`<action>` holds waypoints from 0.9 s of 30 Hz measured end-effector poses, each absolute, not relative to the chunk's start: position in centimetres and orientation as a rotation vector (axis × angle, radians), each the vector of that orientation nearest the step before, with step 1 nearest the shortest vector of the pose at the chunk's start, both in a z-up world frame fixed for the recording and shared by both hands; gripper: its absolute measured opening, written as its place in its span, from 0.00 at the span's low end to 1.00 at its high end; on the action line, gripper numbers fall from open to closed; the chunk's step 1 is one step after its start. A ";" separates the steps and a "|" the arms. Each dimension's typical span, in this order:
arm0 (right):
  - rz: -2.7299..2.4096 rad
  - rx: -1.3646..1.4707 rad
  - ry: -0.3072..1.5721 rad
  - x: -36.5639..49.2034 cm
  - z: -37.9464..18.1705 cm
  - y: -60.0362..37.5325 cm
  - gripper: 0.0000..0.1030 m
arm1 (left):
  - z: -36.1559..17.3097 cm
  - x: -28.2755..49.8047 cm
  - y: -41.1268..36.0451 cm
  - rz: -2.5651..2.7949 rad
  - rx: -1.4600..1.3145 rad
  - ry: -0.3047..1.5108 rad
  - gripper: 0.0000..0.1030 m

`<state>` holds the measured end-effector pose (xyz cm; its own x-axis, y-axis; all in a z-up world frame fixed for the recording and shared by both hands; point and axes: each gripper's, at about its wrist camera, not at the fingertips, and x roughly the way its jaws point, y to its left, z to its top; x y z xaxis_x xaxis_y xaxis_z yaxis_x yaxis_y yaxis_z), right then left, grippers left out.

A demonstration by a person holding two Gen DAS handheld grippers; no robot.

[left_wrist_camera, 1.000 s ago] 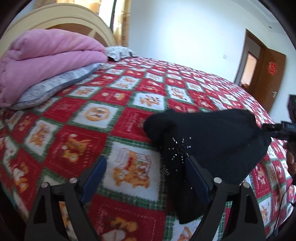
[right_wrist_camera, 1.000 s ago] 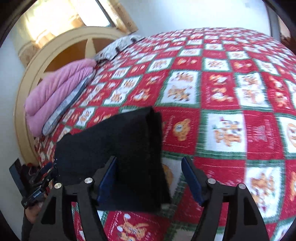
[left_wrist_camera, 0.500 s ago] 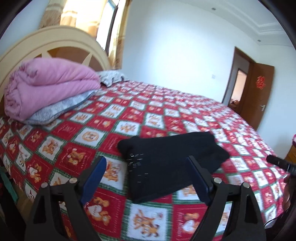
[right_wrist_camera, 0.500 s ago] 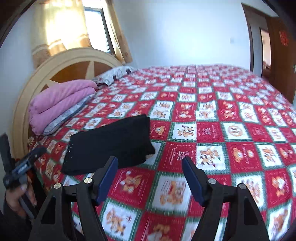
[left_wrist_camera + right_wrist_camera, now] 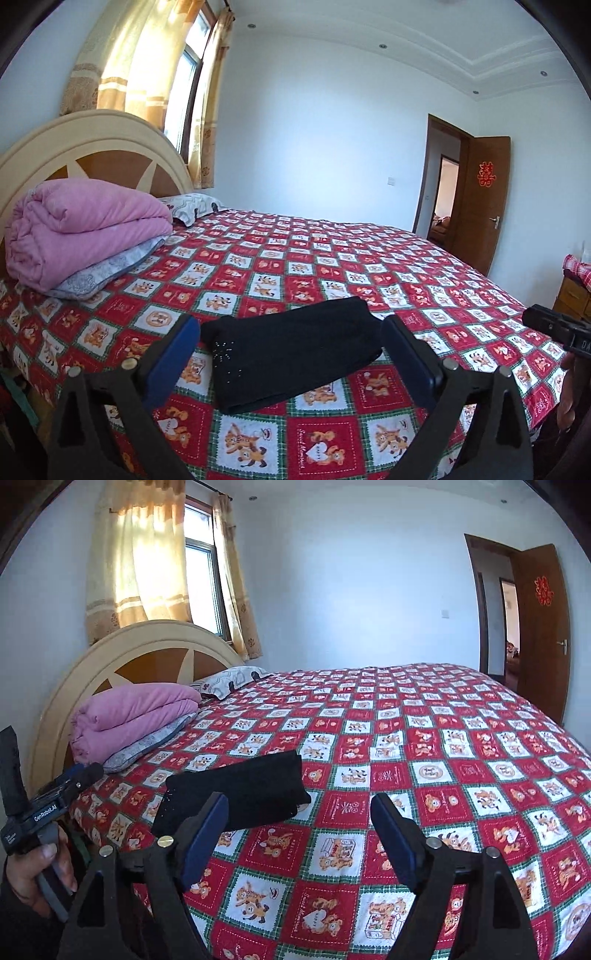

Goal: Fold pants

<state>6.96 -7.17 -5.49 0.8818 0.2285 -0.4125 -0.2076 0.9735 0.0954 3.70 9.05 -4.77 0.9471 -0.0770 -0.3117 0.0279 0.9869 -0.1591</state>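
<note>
Left wrist view: right tool (image 5: 554,328) cut off beside folded pants (image 5: 291,350).

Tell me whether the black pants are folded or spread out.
Folded: the pants lie as a compact rectangle with stacked layers at the edge on the bed, free of both grippers.

1 pants (image 5: 291,354), 1 blanket (image 5: 85,229), 2 pillows (image 5: 107,273).
</note>
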 end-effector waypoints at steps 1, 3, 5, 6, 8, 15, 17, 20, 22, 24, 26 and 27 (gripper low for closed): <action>0.223 0.048 0.429 6.9 -5.4 -7.2 0.79 | -4.7 3.6 8.8 -0.054 -0.150 0.322 0.98; 0.224 0.045 0.426 6.7 -5.2 -7.2 0.79 | -4.7 3.5 8.5 -0.055 -0.148 0.321 0.98; 0.227 0.046 0.427 6.6 -5.1 -7.3 0.79 | -4.8 3.3 8.3 -0.054 -0.148 0.322 0.98; 0.228 0.046 0.423 6.5 -5.0 -7.3 0.79 | -4.8 3.3 8.3 -0.054 -0.149 0.325 0.98; 0.223 0.043 0.413 6.2 -4.8 -7.3 0.79 | -4.8 3.2 8.2 -0.053 -0.150 0.330 0.98; 0.187 0.026 0.373 5.3 -3.8 -7.4 0.79 | -4.5 2.8 7.4 -0.027 -0.127 0.321 1.00; 0.183 0.014 0.362 5.0 -3.6 -7.4 0.79 | -4.6 2.8 7.3 -0.030 -0.123 0.323 1.00; 0.178 0.009 0.356 5.0 -3.4 -7.5 0.79 | -4.6 2.8 7.0 -0.033 -0.115 0.329 1.00; 0.175 0.014 0.359 5.0 -3.4 -7.7 0.79 | -4.6 2.8 6.9 -0.029 -0.113 0.329 1.00; 0.172 0.020 0.359 5.1 -3.4 -7.8 0.79 | -4.6 2.8 6.9 -0.017 -0.107 0.329 1.00; 0.169 0.019 0.360 5.2 -3.5 -8.0 0.79 | -4.5 2.8 7.0 -0.002 -0.103 0.329 1.00; 0.166 0.017 0.362 5.2 -3.5 -8.0 0.79 | -4.4 2.8 7.0 0.004 -0.103 0.329 1.00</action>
